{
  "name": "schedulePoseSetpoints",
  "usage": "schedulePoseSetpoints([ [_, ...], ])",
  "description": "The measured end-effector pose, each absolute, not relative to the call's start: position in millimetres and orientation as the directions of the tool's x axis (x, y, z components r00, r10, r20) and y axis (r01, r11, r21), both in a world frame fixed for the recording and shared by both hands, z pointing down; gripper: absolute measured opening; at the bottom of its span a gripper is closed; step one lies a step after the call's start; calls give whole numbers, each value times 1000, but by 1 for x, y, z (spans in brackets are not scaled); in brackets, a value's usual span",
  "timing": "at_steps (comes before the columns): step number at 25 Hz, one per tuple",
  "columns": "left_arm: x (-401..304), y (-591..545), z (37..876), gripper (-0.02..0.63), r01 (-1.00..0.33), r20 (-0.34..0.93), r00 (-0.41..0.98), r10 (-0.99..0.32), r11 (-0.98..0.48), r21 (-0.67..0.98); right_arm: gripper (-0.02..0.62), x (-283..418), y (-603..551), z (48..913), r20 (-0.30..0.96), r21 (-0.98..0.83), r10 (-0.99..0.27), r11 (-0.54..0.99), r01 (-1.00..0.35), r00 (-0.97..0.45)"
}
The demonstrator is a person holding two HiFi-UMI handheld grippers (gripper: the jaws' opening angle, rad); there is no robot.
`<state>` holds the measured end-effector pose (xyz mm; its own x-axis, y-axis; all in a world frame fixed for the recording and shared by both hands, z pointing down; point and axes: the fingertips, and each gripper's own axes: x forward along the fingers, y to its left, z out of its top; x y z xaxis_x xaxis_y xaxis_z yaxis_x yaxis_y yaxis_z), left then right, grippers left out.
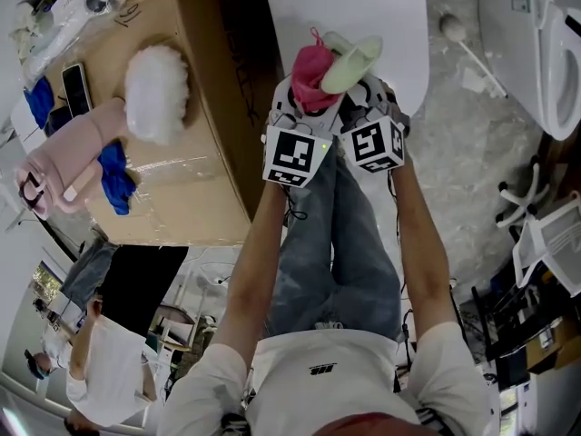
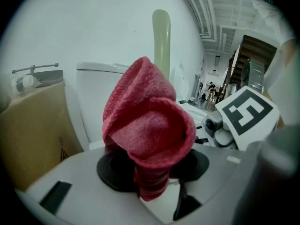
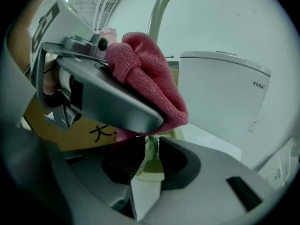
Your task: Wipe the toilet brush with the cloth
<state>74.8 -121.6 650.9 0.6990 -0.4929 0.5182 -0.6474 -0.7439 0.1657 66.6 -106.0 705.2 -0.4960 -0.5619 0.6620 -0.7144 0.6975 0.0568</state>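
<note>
**1.** left gripper (image 2: 152,175): jaws clamped on red cloth (image 2: 147,125). The cloth bunches up out of the pads in a folded roll.

**2.** right gripper (image 3: 150,161): jaws nearly together, pads against pale green toilet brush (image 3: 149,149) on both sides. The brush shaft rises from the jaws twd 12 o'clock.

**3.** Cloth/brush, head view: the cloth touches the brush at the brush's 9 o'clock, both above the grippers. Grippers sit side by side, marker cubes close together.

**4.** toilet (image 1: 399,21): white, lid down, at 12 o'clock beyond the grippers.

**5.** cardboard box (image 1: 213,125): at 9 o'clock of the grippers. On top are a white fluffy item (image 1: 156,94), pink bundle (image 1: 68,157), blue rag (image 1: 115,175) and phone (image 1: 75,87).

**6.** second toilet (image 1: 545,53): at 2 o'clock, only partly in frame.
</note>
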Motion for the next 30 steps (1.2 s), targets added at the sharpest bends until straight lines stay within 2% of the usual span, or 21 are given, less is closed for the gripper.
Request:
schedulePoseSetpoints([
  [4, 80, -122, 658, 196, -637, 521, 702, -485, -755, 156, 67, 70, -107, 708, 641, 55, -587, 678, -733, -494],
  [6, 81, -123, 661, 149, -637, 522, 700, -487, -756, 149, 67, 70, -107, 708, 632, 49, -594, 671, -740, -498],
  [9, 85, -121, 664, 126, -623, 514, 713, -477, -767, 153, 64, 72, -107, 709, 616, 40, -603, 668, -743, -508],
  [17, 86, -123, 641, 124, -604, 498, 729, -470, -783, 145, 60, 74, -107, 709, 623, 42, -597, 671, -740, -506],
  [30, 88, -135, 554, 129, -552, 370, 797, -477, -824, 126, 60, 74, -107, 708, 633, 39, -588, 674, -737, -504],
])
